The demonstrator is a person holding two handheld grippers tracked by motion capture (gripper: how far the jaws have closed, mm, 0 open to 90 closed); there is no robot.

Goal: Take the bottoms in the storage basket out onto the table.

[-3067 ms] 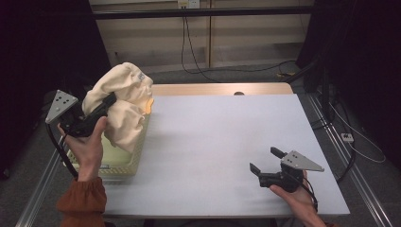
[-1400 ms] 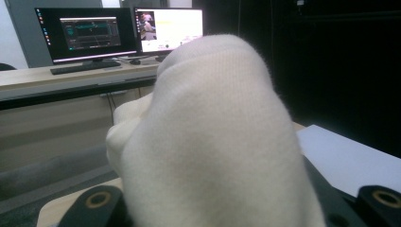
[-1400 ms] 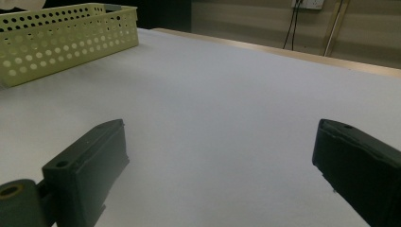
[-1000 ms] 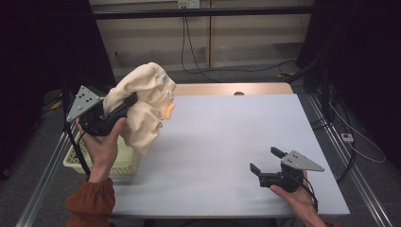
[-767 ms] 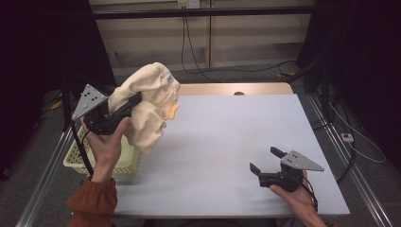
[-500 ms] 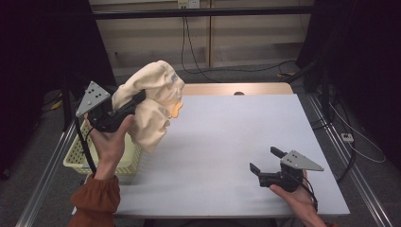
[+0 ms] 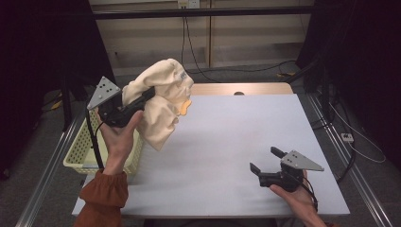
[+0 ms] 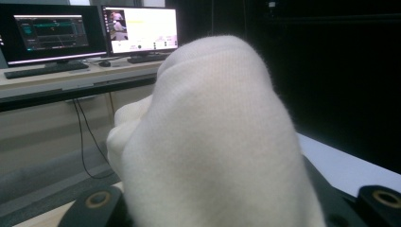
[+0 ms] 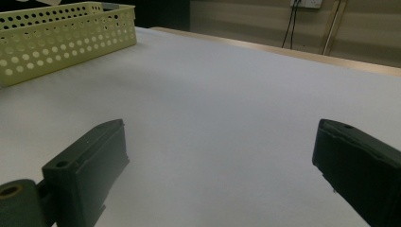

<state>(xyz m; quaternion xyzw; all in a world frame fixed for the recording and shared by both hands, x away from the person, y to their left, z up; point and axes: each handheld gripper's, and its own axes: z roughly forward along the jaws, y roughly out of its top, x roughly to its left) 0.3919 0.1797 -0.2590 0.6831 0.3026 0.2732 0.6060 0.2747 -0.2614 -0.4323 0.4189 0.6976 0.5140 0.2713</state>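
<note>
1. The left gripper (image 7: 142, 97) has its jaws clamped on a cream knitted garment (image 7: 161, 106), which bulges between and above them and hangs below, over the table (image 7: 227, 142) edge.
2. The yellow basket (image 7: 87, 149) sits beneath the left gripper.
3. The right gripper (image 7: 265, 161) rests low, jaws spread wide with bare tabletop between them.

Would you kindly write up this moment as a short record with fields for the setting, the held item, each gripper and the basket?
setting: white table, person seated at its near edge
held item: cream garment, bunched, lifted clear of the table
left gripper: shut on the cream garment, raised above the table's left side
right gripper: jaws apart, nothing between them, low over the table near its right front corner
basket: pale yellow, perforated, at the table's left edge; contents hard to tell
</note>
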